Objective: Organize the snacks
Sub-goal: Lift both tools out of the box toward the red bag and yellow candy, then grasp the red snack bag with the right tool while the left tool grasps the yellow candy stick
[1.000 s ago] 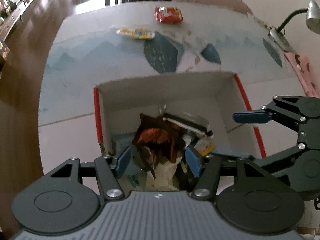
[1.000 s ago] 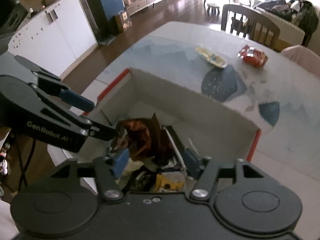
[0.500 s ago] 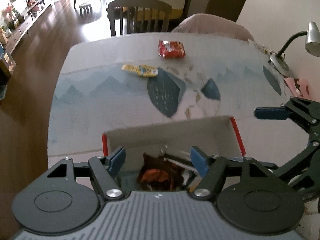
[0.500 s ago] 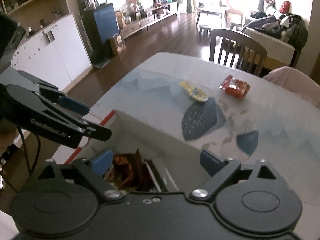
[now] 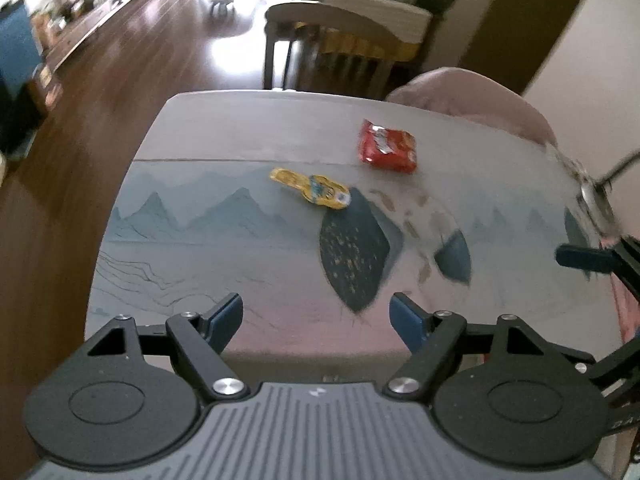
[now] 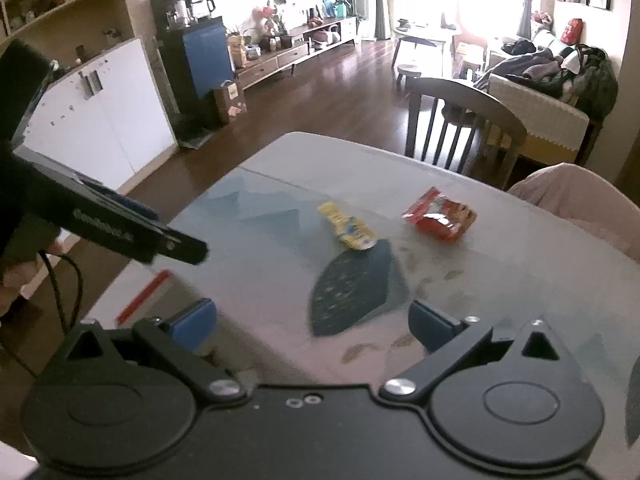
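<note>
Left wrist view. The left gripper point(image 5: 316, 314) is held above the near part of the table point(image 5: 240, 264), its jaws spread apart with nothing between them. A patterned tablecloth point(image 5: 200, 216) with mountain shapes and dark leaf shapes is spread over the table. A yellow snack packet point(image 5: 310, 189) is seen lying flat in the middle of the far half. A red snack packet point(image 5: 387, 146) is seen lying farther off and to the right, apart from the yellow one. The tip of the right gripper point(image 5: 588, 260) is shown at the right edge. A wooden chair point(image 5: 344, 48) is placed beyond the far edge of the table.

Right wrist view. The right gripper point(image 6: 312, 324) is held over the near side of the table point(image 6: 520, 264), its jaws wide apart and empty. The yellow snack packet point(image 6: 347, 230) is found at the tip of a dark leaf shape; the red snack packet point(image 6: 440, 220) is to its right, apart from it. Part of the left gripper point(image 6: 120, 232) is seen at the left; its jaw state cannot be told from here. A red edge of a box point(image 6: 144, 296) is visible below it, near left. A chair point(image 6: 460, 120), a white cabinet point(image 6: 100, 120) and a sofa point(image 6: 540, 92) are noted beyond.
</note>
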`<state>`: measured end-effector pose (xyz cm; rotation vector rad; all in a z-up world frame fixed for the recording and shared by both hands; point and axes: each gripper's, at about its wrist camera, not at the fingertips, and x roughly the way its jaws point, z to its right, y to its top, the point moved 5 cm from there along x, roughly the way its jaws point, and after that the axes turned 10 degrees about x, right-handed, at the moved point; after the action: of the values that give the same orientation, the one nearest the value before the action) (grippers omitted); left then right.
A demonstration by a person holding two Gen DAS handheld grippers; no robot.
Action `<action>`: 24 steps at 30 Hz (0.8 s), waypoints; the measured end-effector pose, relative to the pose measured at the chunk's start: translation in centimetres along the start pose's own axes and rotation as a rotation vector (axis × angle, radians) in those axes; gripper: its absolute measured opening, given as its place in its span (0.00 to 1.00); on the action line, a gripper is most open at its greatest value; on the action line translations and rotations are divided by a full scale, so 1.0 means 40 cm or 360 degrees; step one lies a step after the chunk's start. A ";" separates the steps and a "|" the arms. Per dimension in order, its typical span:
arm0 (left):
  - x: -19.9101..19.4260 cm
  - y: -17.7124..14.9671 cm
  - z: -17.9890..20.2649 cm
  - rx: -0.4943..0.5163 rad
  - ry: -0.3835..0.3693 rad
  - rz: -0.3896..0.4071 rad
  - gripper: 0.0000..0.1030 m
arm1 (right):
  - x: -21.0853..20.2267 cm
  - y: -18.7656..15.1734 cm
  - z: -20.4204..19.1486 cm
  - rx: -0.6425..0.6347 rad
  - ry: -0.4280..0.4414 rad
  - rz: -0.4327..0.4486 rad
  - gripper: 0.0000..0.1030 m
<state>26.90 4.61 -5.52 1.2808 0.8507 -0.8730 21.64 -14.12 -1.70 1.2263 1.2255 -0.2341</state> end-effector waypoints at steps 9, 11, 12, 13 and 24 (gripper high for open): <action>0.138 0.151 -0.023 -0.0239 0.0073 -0.0100 0.78 | 0.137 0.140 0.171 -0.0152 -0.0093 -0.0034 1.00; 0.177 0.179 -0.017 -0.0235 0.0112 -0.0129 0.78 | 0.176 0.160 0.204 -0.0181 -0.0084 -0.0072 1.00; 0.202 0.197 -0.014 -0.0241 0.0132 -0.0145 0.78 | 0.197 0.169 0.218 -0.0190 -0.0076 -0.0092 1.00; 0.218 0.210 -0.011 -0.0250 0.0144 -0.0156 0.78 | 0.217 0.177 0.231 -0.0204 -0.0065 -0.0114 0.99; 0.443 0.302 0.012 -0.0402 0.0221 -0.0310 0.78 | 0.414 0.263 0.356 -0.0451 -0.0092 -0.0211 0.99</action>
<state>45.47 3.93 -16.24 1.0577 1.1727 -0.8056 43.99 -13.89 -11.06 0.8898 1.2441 -0.1839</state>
